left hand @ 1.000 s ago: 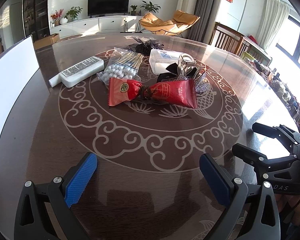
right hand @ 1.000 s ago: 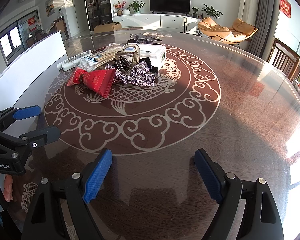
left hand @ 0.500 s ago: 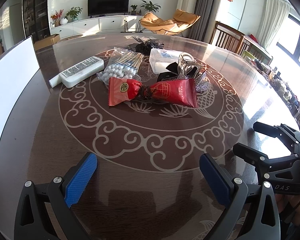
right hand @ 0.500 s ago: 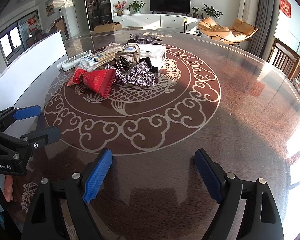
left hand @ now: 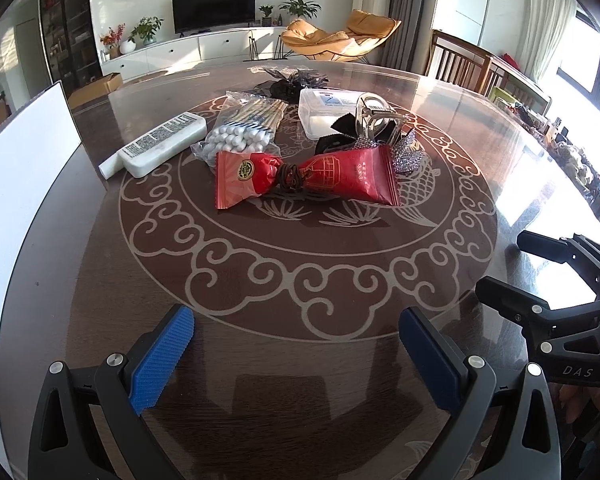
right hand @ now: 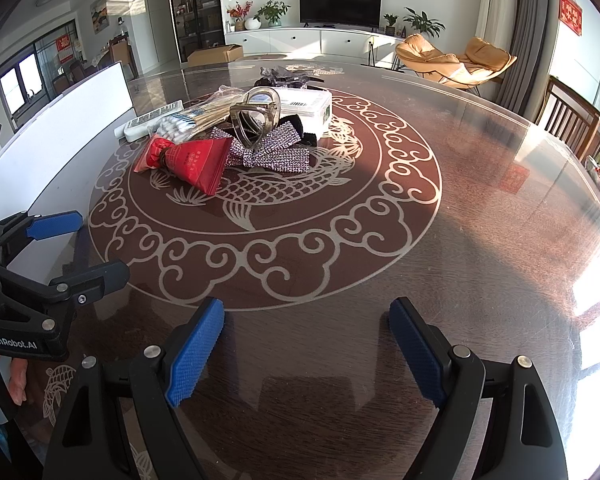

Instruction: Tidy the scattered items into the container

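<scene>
A heap of small items lies in the middle of the round patterned table [left hand: 300, 360]. It holds a red packet [left hand: 304, 178] tied with a brown band, a bag of cotton swabs [left hand: 244, 132], a white tube [left hand: 160, 144], a white plastic box [left hand: 328, 108], a clear claw clip [right hand: 256, 120], a rhinestone bow [right hand: 276, 152] and a black lace piece [left hand: 292, 80]. The white container's wall [left hand: 16, 168] stands at the left. My left gripper [left hand: 296, 320] is open and empty, well short of the heap. Beside it, my right gripper [right hand: 306, 310] is also open and empty.
Wooden chairs [left hand: 460, 64] stand at the table's far right edge. Beyond the table are a yellow lounge chair [left hand: 336, 38] and a white TV cabinet [left hand: 188, 46]. A person's hand [right hand: 18, 380] holds the left gripper's handle.
</scene>
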{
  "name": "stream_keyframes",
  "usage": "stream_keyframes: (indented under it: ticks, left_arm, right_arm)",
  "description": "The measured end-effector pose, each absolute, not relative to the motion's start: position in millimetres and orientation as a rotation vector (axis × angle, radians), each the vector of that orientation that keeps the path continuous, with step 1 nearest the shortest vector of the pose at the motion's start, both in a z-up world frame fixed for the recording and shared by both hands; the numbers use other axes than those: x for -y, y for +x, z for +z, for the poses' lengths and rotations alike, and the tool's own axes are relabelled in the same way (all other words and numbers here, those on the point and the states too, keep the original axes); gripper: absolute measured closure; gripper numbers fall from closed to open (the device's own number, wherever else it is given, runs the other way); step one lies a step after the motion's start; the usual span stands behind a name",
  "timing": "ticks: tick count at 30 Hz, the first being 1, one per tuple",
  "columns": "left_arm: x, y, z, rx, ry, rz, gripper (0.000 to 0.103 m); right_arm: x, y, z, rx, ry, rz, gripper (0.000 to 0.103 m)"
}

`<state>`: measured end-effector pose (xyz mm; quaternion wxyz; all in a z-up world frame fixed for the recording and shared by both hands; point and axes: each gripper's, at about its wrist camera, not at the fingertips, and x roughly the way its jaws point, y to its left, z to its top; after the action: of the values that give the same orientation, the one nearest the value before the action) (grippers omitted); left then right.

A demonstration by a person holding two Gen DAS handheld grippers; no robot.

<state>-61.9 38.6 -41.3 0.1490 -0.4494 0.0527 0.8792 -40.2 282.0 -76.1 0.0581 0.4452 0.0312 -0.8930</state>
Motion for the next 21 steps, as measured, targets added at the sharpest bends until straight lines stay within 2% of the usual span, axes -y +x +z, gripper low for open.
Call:
stream_keyframes:
  ticks: [3,21]
  left_arm:
    - [-43.3,-61.3,-42.8,-0.211,-1.309,2.535,0.000]
    - [-40.6,-58.0,-41.6,-0.206,-1.308,2.541,0.000]
  right_arm:
    - [-282.1,-40.2,-76.1,-0.095,1.349,-2.706,0.018]
    - [-282.0,-40.1,-76.3,-0.095,1.349,-2.706,0.018]
